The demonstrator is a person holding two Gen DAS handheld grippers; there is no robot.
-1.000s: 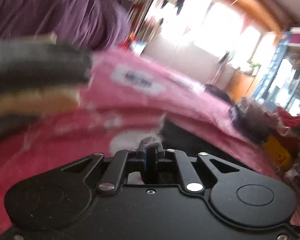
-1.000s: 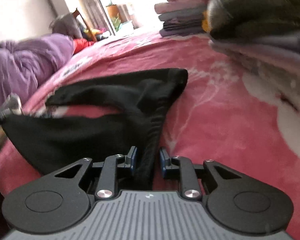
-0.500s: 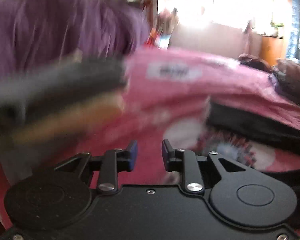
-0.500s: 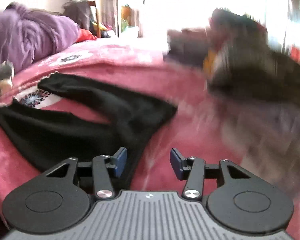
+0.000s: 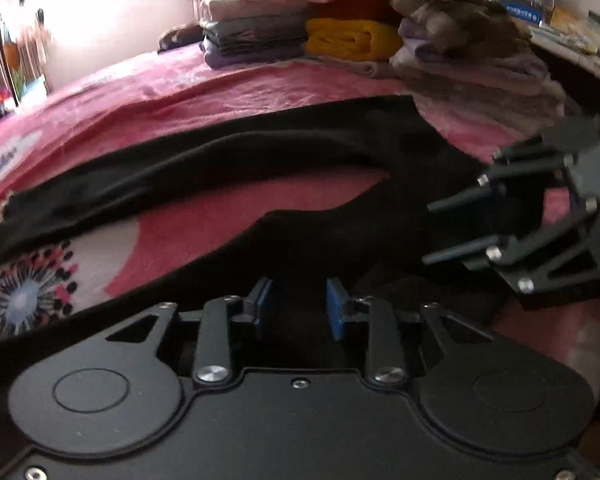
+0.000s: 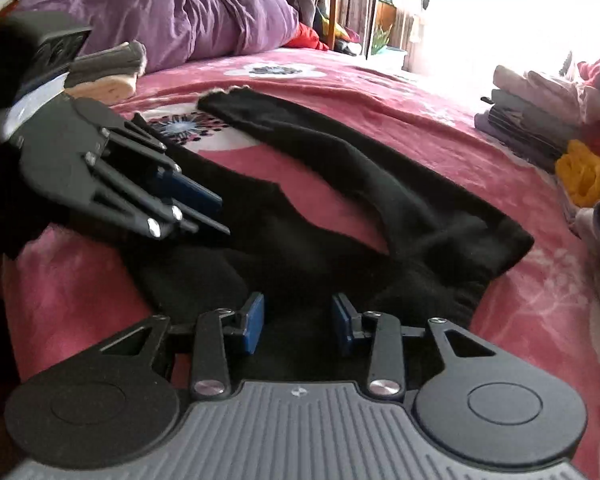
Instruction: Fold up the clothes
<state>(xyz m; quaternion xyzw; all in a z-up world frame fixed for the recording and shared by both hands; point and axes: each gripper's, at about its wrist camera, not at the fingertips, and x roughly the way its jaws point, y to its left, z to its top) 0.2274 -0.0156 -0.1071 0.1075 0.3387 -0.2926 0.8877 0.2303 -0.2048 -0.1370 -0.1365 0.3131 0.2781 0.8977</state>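
Black trousers lie spread on the pink bedspread, the two legs apart in a V. My left gripper is open, low over the black cloth where the legs join, with nothing between its blue pads. My right gripper is open too, over the same wide end of the trousers. Each gripper shows in the other's view: the right gripper at the right edge, the left gripper at the left, both hovering over the fabric.
Stacks of folded clothes, a yellow item and a lilac pile line the far side of the bed. A purple duvet and a small grey and beige folded stack lie near the trousers' leg ends.
One second ago both grippers were closed on cloth; both opened and let go. Both views have since swung round, and the grippers now sit side by side over the wide end.
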